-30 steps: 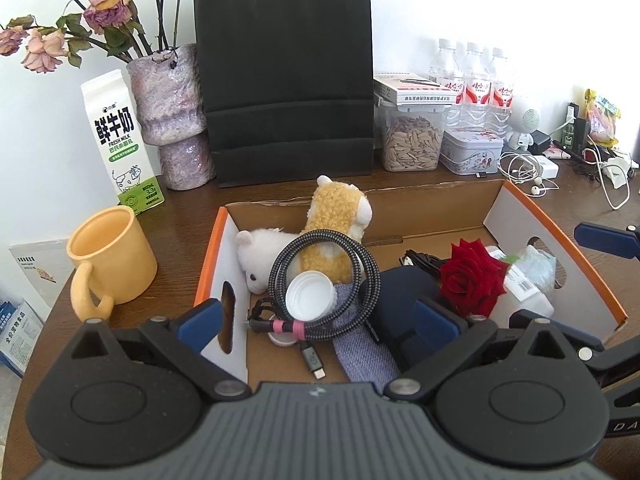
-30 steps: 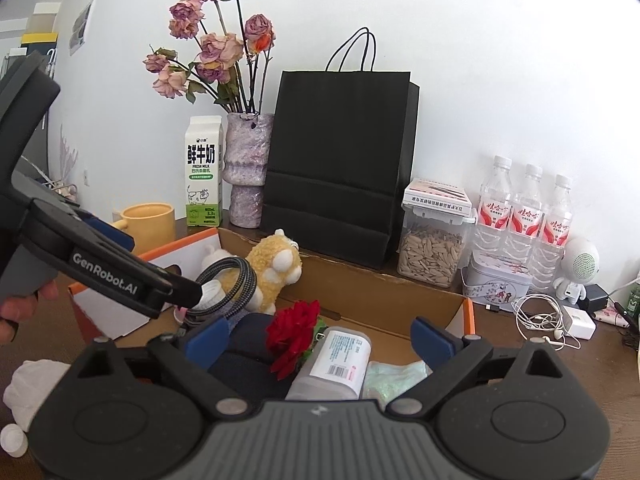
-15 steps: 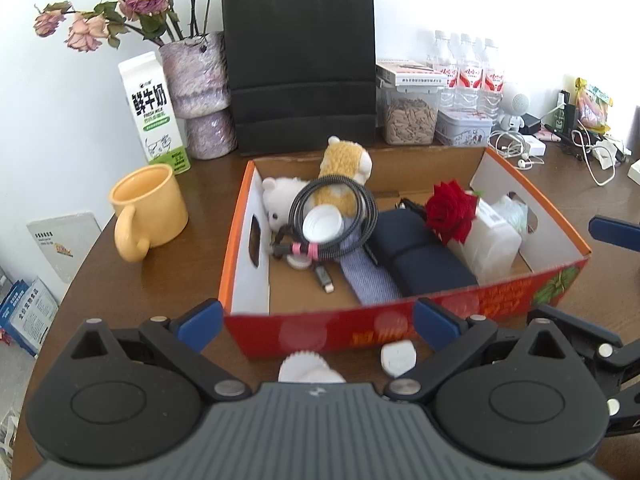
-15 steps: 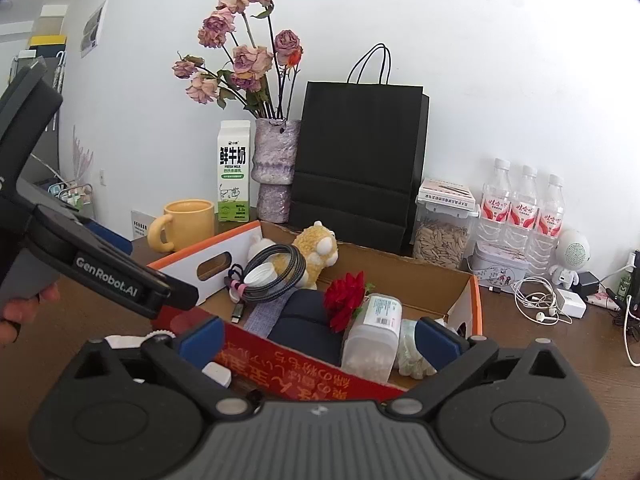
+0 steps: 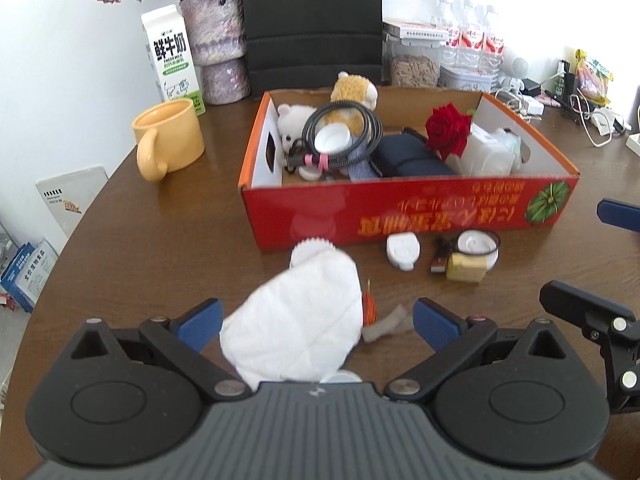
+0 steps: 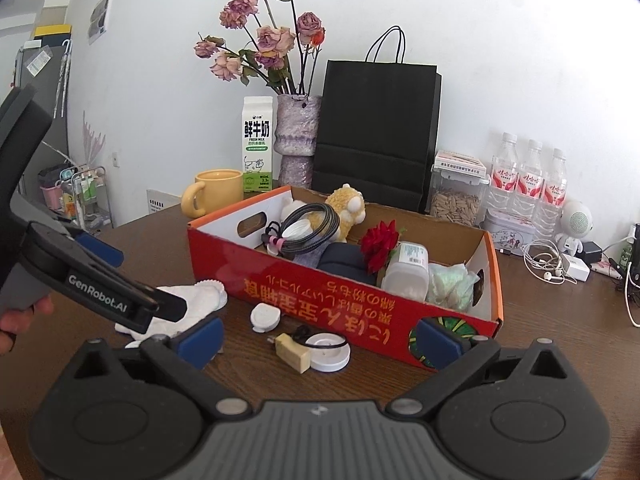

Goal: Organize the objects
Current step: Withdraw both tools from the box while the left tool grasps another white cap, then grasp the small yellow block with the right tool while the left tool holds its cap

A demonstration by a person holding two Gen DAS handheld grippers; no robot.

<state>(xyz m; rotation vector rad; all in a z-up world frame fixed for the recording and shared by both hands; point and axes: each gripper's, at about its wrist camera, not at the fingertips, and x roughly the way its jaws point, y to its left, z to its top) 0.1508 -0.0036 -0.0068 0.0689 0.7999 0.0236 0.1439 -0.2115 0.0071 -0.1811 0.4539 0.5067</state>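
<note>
A red cardboard box (image 5: 400,204) stands mid-table and holds two plush toys, a coiled cable (image 5: 344,136), a navy pouch, a red rose (image 5: 448,130) and a plastic bottle. In front of it lie a white sock (image 5: 296,320), a small white disc (image 5: 403,249), a round white charger (image 5: 478,242) and a beige plug (image 5: 466,267). My left gripper (image 5: 318,322) is open, hovering with the sock between its fingers. My right gripper (image 6: 319,338) is open and empty, near the charger (image 6: 330,350) and the box's front wall (image 6: 340,292).
A yellow mug (image 5: 168,140), milk carton (image 5: 172,60), flower vase (image 5: 218,48) and black paper bag (image 5: 312,20) stand behind and left of the box. A seed jar, water bottles (image 6: 528,184) and earphone cables (image 6: 544,264) crowd the back right.
Both grippers have drawn back from above the box toward the near side of the table. The box's red front wall and the loose items before it have come into view.
</note>
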